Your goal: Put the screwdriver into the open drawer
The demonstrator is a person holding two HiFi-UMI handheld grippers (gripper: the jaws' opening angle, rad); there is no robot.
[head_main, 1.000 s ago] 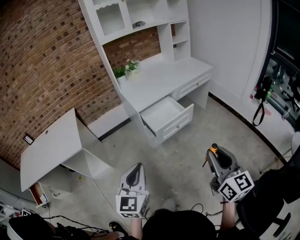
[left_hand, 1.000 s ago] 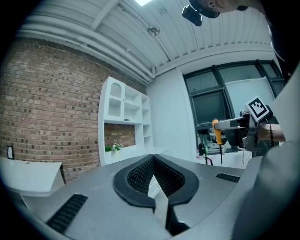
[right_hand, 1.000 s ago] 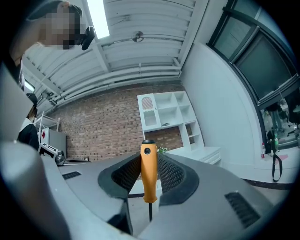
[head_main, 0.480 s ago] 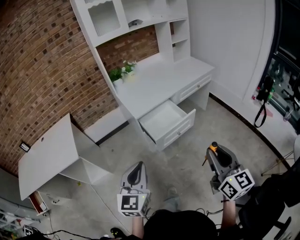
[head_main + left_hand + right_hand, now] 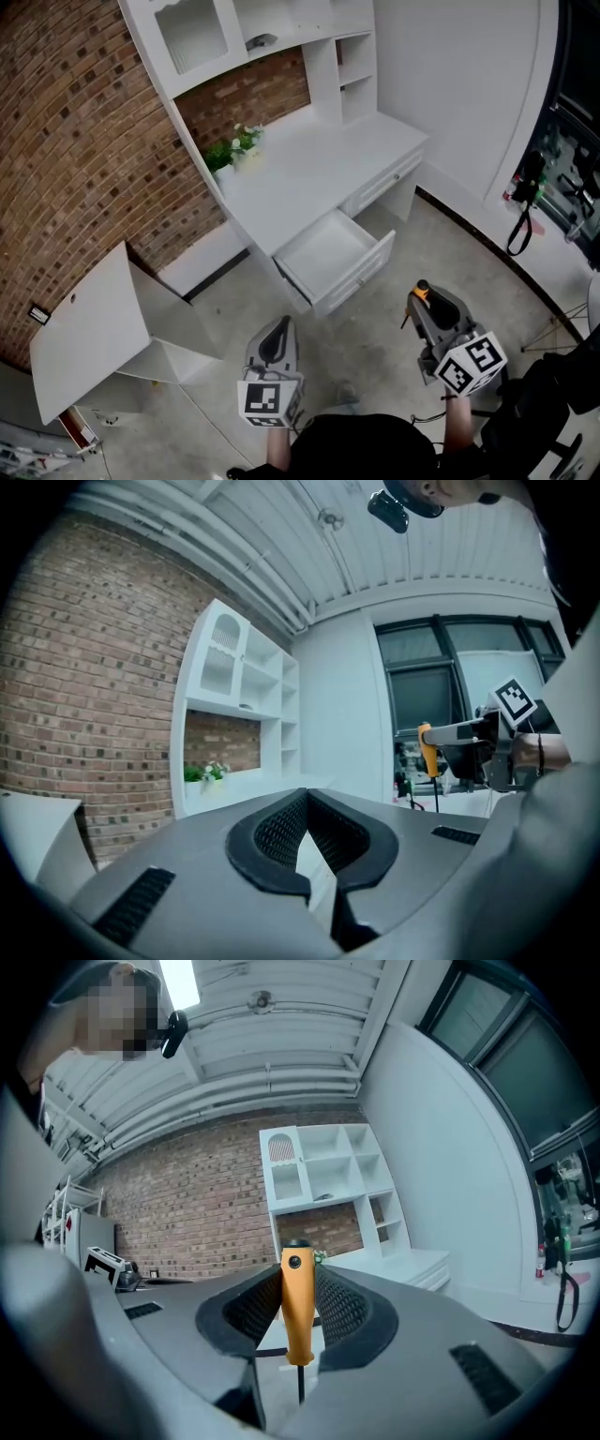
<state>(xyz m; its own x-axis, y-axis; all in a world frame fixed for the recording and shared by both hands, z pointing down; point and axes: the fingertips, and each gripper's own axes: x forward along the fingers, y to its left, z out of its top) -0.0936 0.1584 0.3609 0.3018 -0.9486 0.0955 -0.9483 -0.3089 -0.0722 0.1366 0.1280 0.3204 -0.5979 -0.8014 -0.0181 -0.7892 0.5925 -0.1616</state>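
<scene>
**Head view.** Note the drawer (image 5: pixel 325 251), pulled out of the white counter (image 5: pixel 319 159), open and bare inside, well ahead of both tools across the floor (image 5: pixel 375 328). Find the screwdriver (image 5: pixel 423 293) at the tip of the right hand-held gripper (image 5: pixel 425 305), orange handle up, well apart from the drawer. Spot the left hand-held gripper (image 5: pixel 278 330) at lower left, nose closed to a point and carrying nothing. Judged from this: a carrying step, approach not finished. Close the gap first. Then come in above the drawer's front wall rather than at it, and aim for the middle of the bare bottom.

**Left gripper view.** Pads met at the tips, nothing between them. Idle, so best parked to one side of the drawer mouth, out of the right tool's path. Off to the right here, the other gripper with the orange handle upright.

**Right gripper view.** Jaws clamped on the orange handle, pads pressing both sides, handle upright, thin shaft hanging below. Shelves (image 5: pixel 328 1180) and brick wall (image 5: pixel 187 1213) ahead; drawer not plainly shown here. Hold the grip firm during the carry, guarding against the round handle pivoting between the pads. Lower until the shaft tip is near the drawer bottom and tilt to lay it flat, given room. Only then part the jaws; otherwise likely to bounce or roll.
</scene>
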